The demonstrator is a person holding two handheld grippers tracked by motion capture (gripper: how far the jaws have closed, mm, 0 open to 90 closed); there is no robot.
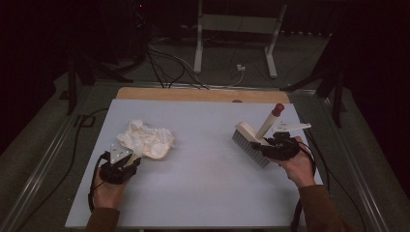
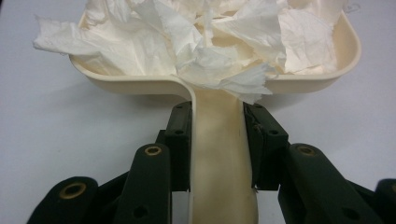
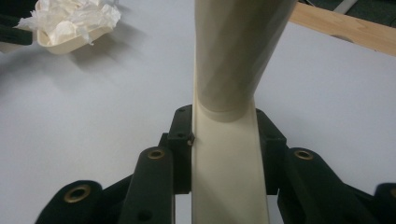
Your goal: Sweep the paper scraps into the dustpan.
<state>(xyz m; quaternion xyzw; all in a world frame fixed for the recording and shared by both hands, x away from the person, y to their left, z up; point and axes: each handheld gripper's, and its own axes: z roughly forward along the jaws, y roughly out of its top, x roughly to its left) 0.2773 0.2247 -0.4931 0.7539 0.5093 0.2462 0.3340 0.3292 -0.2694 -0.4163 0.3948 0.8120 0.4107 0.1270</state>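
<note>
Left gripper (image 2: 217, 140): nearest the person on the left, jaws clamped tight on the cream handle of the dustpan (image 2: 224, 88), holding it low at the table's left.
Right gripper (image 3: 224, 140): on the right, jaws clenched on the pale handle of the brush (image 1: 251, 140); the high view shows the brush tilted, bristles angled down toward the table, red-tipped handle pointing up and away.
Crumpled paper (image 2: 196, 42): heaped in the dustpan, spilling over its rim at the near left corner, so this load looks gathered.
Table (image 1: 203, 159): the bare grey surface between pan and brush shows no scraps that I can make out, so the sweeping reads as done or near it.
Gap: brush and dustpan sit well apart, one at each side.
Left to do: by my reading, carry the full pan off or tip it out and set the brush down; no bin is visible.
Far edge: a wooden strip (image 1: 203, 94) runs along the back, with cables (image 1: 169, 72) and stand legs (image 1: 198, 58) on the dark floor beyond.
</note>
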